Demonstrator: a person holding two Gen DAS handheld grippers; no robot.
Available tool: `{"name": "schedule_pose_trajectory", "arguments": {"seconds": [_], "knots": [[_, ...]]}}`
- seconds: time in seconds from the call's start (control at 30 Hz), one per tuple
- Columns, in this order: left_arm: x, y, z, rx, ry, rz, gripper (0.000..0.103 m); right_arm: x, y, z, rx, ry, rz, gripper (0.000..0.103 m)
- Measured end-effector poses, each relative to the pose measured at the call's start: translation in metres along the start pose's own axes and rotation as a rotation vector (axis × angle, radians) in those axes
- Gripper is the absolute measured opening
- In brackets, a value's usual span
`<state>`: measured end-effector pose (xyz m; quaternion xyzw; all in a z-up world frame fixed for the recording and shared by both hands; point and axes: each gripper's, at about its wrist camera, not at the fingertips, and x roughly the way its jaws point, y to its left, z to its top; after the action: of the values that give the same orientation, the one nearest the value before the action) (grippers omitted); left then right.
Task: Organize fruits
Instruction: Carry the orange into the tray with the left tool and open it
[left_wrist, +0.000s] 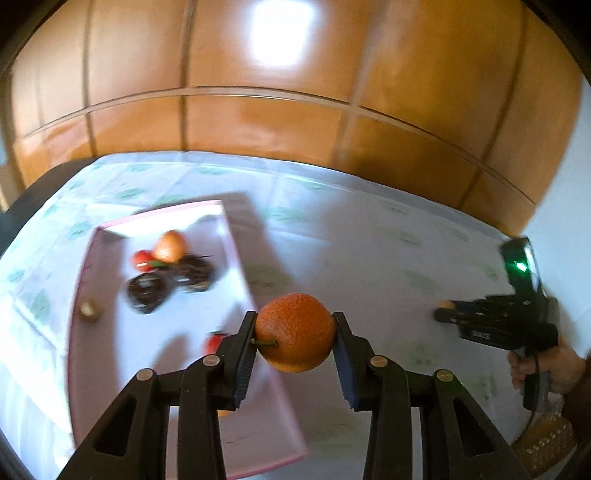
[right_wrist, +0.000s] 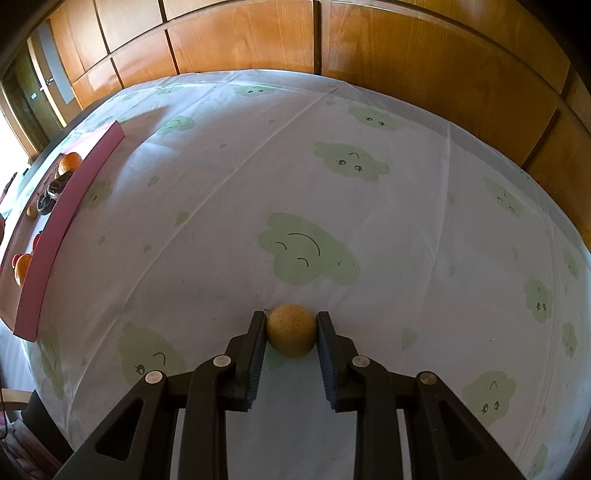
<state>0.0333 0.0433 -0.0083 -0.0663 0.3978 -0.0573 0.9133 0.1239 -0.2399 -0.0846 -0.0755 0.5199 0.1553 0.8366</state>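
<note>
Between the jaws of the left gripper sits an orange, pinched at both sides and held in the air just over the near right edge of the pink tray. On my reading this fruit is on its way into the tray and is not yet set down.

Inside the tray several pieces already lie: an orange-coloured fruit, something small and red touching it, two dark round things that I cannot name through the blur, and a small tan piece near the left wall. Another red shape peeps out beside the left finger.

Over on the cloud-patterned tablecloth covering the tabletop, well apart from the tray, the right gripper has its jaws closed on a small yellowish round fruit, low over the cloth or resting on it; I cannot tell which. No other loose fruit shows on the cloth, so these two look like the last, though the cloth's far right is cut off.

The left wrist view is smeared by motion. From the right wrist, the tray's wall hides most of its contents. A hand holds the right gripper's handle, and a woven thing below it is cropped.
</note>
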Motion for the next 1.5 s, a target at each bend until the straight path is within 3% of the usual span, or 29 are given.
{"name": "schedule_pose_trajectory", "arguments": {"seconds": [0.33, 0.6, 1.1, 1.2, 1.5], "knots": [[-0.015, 0.100, -0.008, -0.229, -0.010, 0.143, 0.039, -0.002, 0.004, -0.001, -0.003, -0.004, -0.010, 0.027], [-0.003, 0.139, -0.003, -0.346, 0.017, 0.162, 0.039, -0.002, 0.004, -0.001, -0.003, -0.003, -0.013, 0.027], [0.039, 0.132, -0.014, -0.289, 0.124, 0.223, 0.040, -0.002, 0.004, -0.001, -0.006, -0.004, -0.021, 0.027], [0.032, 0.131, -0.013, -0.289, 0.089, 0.223, 0.047, -0.002, 0.005, -0.002, -0.007, -0.005, -0.024, 0.027], [0.023, 0.112, -0.013, -0.197, 0.053, 0.267, 0.047, -0.002, 0.008, -0.003, -0.008, -0.007, -0.034, 0.027]]}}
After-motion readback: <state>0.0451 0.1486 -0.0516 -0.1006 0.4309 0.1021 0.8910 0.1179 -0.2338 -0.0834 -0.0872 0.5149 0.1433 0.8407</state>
